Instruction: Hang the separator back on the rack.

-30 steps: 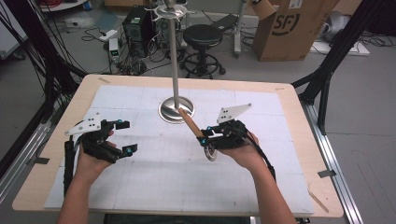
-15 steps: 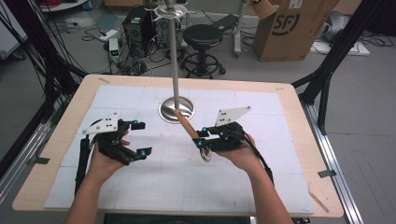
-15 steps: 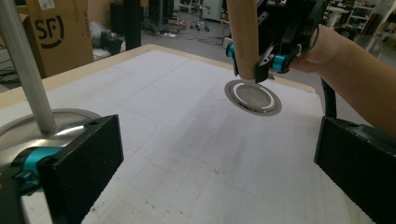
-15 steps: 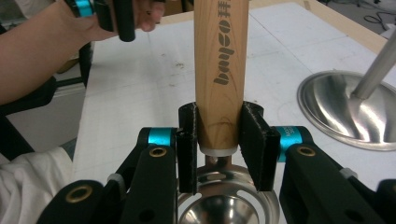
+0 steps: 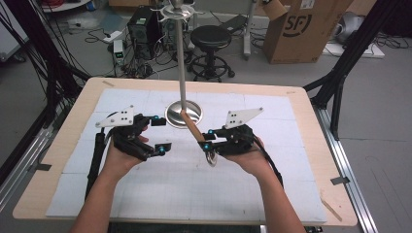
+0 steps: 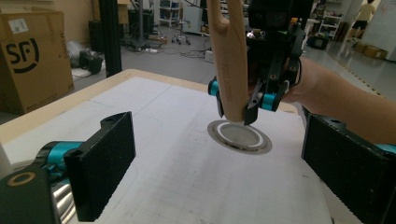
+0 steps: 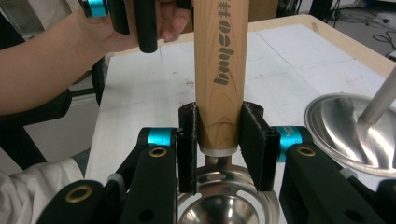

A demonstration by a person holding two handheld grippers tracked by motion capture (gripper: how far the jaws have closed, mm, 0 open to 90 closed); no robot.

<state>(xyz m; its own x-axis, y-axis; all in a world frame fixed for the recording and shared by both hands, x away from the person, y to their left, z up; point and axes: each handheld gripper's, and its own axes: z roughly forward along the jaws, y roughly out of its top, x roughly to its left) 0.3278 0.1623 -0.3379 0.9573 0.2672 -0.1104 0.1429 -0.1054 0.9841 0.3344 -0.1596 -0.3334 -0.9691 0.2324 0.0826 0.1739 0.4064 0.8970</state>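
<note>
- Strainer (image 5: 210, 158), a wooden-handled utensil with a metal bowl end, sits clamped in the right tool (image 5: 206, 141) near the middle of the table (image 5: 311, 145); the bowl hangs toward the near edge and the handle (image 5: 192, 127) slants toward the far edge.
- Right tool: jaws narrow, pressed on both sides of the handle just above the metal collar, as the right gripper view confirms (image 7: 219, 135).
- Left tool (image 5: 160, 135): jaws wide apart and holding nothing; the left gripper view shows both black pads (image 6: 105, 158) spread with the handle between them, farther off.
- Change: across the last second the left tool has travelled from near the left edge toward the centre and now faces the handle. The right tool has barely shifted.
- Judgement: a handover or two-handed grasp appears imminent; the left jaws are not yet on the wood.
- Stand (image 5: 183, 112): a metal pole on a round base stands beyond the tools, toward the far edge, and has not moved.
</note>
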